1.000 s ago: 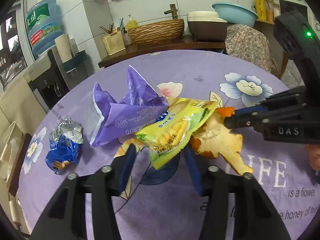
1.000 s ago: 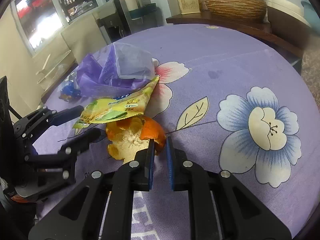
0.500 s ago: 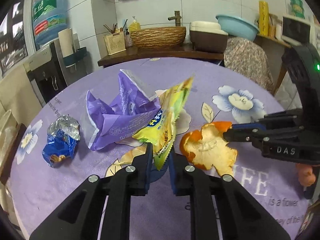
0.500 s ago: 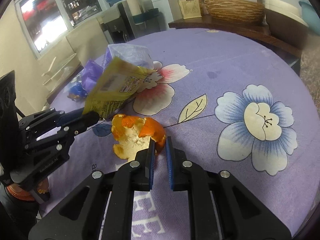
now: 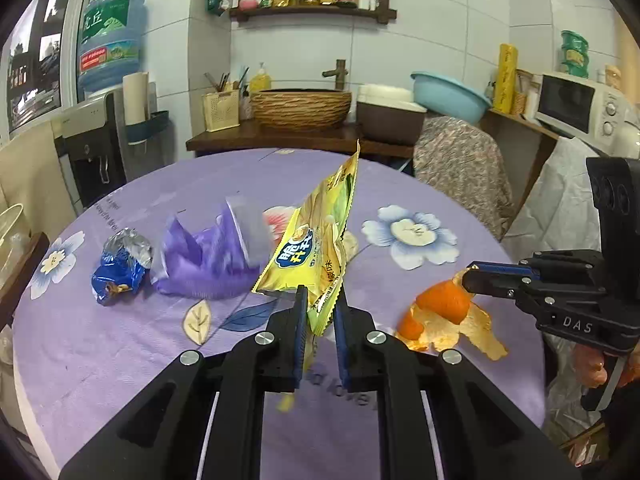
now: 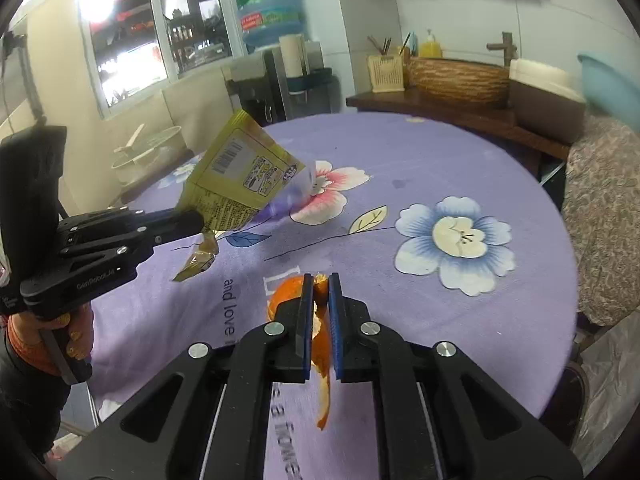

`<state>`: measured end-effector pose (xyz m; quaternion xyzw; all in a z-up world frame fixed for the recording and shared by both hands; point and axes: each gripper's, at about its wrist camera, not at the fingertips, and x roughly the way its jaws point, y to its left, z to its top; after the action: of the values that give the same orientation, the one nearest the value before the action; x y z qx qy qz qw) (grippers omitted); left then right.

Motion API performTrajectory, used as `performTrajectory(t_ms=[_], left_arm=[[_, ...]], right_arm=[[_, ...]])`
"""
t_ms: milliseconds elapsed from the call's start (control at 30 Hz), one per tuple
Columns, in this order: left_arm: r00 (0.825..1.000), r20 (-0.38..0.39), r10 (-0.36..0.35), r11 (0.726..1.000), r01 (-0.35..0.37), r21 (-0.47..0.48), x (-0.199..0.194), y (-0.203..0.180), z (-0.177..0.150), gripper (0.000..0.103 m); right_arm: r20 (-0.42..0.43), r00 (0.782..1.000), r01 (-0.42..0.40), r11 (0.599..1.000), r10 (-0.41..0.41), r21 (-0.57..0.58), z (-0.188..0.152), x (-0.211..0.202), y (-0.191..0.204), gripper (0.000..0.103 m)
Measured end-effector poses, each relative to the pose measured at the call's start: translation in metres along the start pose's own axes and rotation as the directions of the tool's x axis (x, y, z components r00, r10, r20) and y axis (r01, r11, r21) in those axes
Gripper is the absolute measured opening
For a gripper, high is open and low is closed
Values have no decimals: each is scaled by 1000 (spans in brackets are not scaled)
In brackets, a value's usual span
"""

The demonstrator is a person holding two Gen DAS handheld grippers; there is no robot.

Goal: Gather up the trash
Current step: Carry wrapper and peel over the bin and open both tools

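Trash on the round table (image 5: 120,364) is being gathered two pieces at once: the left gripper (image 5: 320,312) is clenched on the lower corner of a yellow snack wrapper (image 5: 316,248), which stands up off the purple cloth, and the right gripper (image 6: 318,300) is clamped on a strip of orange peel (image 6: 320,344) that hangs curling below its pads, clear of the table. Two pieces remain lying on the cloth at the left, a crumpled purple bag (image 5: 208,264) and, just beside it, a blue and silver foil packet (image 5: 120,268). No bin shows plainly in either view; pale plastic sheeting (image 5: 560,216) at the right edge may belong to one, though that cannot be told. To carry this step well, both grips are best kept firm and the loads lifted clear of the cloth before travel, since the wrapper is held only by a thin corner and could slip or catch air, and the peel, pinched near one end, could tear or swing. A steady, level carry suits both. Release should probably wait until each piece is over the receptacle.
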<state>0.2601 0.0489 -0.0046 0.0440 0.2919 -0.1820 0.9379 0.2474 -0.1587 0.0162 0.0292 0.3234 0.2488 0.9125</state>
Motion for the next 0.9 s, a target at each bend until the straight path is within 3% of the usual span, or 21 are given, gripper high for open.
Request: performTrajectory(t_ms=[300, 400, 500, 667, 833, 900], left_arm=[[993, 36, -117, 993, 116, 12, -14, -55, 6, 13], [987, 33, -160, 987, 159, 24, -11, -78, 6, 13], [978, 21, -207, 978, 206, 38, -3, -105, 6, 13], [964, 12, -265, 963, 263, 65, 9, -150, 4, 13], [944, -17, -328, 942, 329, 64, 26, -193, -6, 13], [933, -43, -356, 931, 358, 67, 36, -212, -10, 13]], right_arm=[[82, 994, 64, 997, -67, 31, -34, -74, -26, 8], [110, 986, 122, 990, -129, 65, -48, -98, -44, 8], [120, 969, 202, 973, -215, 115, -64, -120, -69, 8], [107, 916, 362, 911, -387, 196, -95, -158, -112, 8], [5, 881, 458, 855, -473, 243, -135, -164, -150, 8], [-30, 883, 459, 849, -468, 263, -150, -159, -164, 8]])
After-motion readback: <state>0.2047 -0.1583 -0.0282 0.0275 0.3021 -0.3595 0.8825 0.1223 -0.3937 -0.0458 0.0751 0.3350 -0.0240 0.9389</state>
